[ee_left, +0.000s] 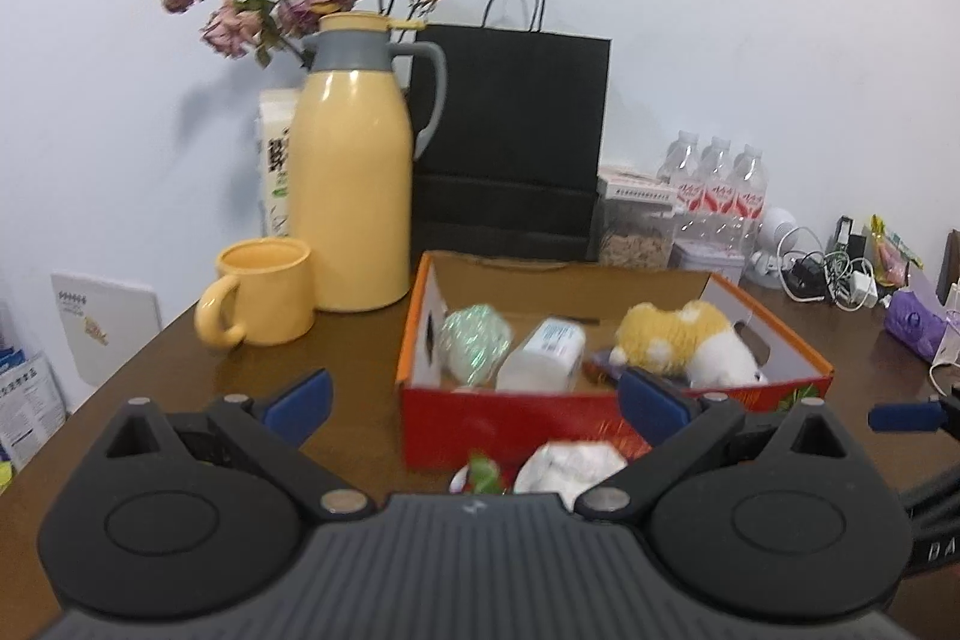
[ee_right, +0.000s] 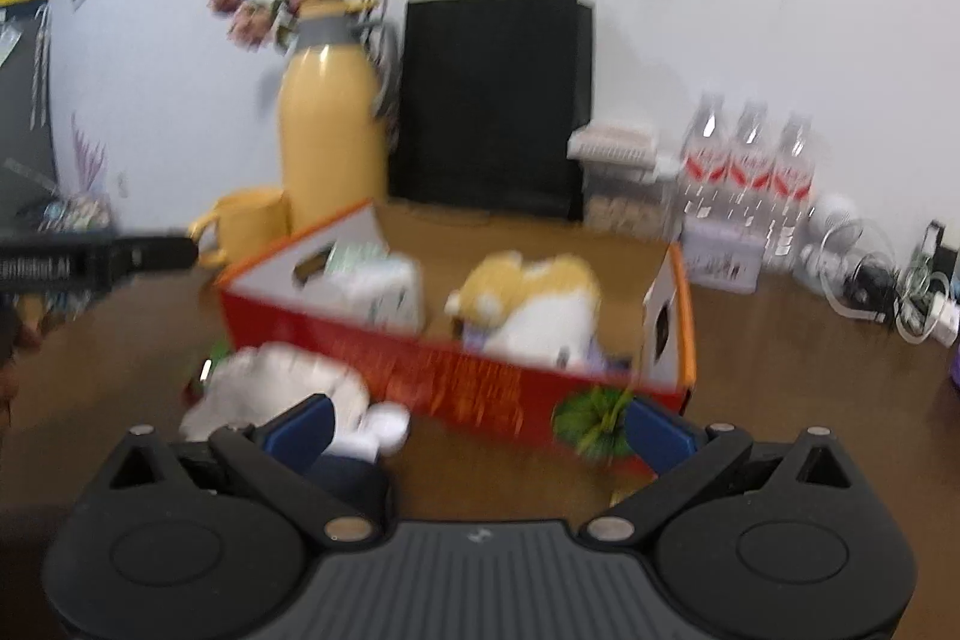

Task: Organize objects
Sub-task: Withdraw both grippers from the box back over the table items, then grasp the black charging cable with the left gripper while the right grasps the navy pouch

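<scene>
Both the left gripper (ee_left: 477,397) and right gripper (ee_right: 477,427) gape empty near the red box (ee_left: 510,418), beside what looks like crumpled white tissue (ee_right: 276,388).

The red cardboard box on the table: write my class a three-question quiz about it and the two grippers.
1. True or false: the yellow-and-white plush toy lies inside the red cardboard box.
2. What stands left of the box: A) yellow thermos jug and yellow mug, B) water bottles?
3. Left gripper and right gripper: holding anything?

Key: 1 true; 2 A; 3 no, both open.
</scene>
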The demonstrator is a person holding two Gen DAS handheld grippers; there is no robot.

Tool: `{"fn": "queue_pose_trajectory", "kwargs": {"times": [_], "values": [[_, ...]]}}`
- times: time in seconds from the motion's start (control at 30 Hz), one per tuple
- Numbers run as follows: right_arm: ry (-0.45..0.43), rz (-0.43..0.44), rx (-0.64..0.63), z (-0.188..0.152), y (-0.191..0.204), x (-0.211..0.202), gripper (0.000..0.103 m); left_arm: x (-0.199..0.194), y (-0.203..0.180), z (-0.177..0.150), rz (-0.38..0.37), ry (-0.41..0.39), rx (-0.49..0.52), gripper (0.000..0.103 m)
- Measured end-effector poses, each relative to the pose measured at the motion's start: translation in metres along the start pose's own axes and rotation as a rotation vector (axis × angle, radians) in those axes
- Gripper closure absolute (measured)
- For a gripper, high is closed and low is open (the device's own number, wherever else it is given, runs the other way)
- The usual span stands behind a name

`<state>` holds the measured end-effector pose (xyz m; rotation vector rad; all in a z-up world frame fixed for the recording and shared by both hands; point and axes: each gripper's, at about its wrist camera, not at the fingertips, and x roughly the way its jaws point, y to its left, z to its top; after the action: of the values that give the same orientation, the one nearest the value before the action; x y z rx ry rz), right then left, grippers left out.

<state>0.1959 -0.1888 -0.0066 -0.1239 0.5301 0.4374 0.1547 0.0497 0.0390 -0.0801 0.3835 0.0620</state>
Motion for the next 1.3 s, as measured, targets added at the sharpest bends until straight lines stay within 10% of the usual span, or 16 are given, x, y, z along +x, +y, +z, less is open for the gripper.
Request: {"fn": "queue_pose_trajectory", "kwargs": {"times": [0.5, 0.67, 1.3], "values": [[0.158, 0.133, -0.013, -0.034, 0.042, 0.022, 0.001, -0.030, 0.021, -0.038, 0.026, 0.096, -0.020, 0.000], [0.177, 0.147, -0.025, -0.034, 0.048, 0.028, 0.033, -0.034, 0.024, -0.041, 0.026, 0.100, -0.029, 0.000], [0.015, 0.094, 0.005, -0.035, 0.028, -0.001, 0.041, -0.015, -0.014, -0.043, -0.048, 0.123, 0.016, 0.000]]}}
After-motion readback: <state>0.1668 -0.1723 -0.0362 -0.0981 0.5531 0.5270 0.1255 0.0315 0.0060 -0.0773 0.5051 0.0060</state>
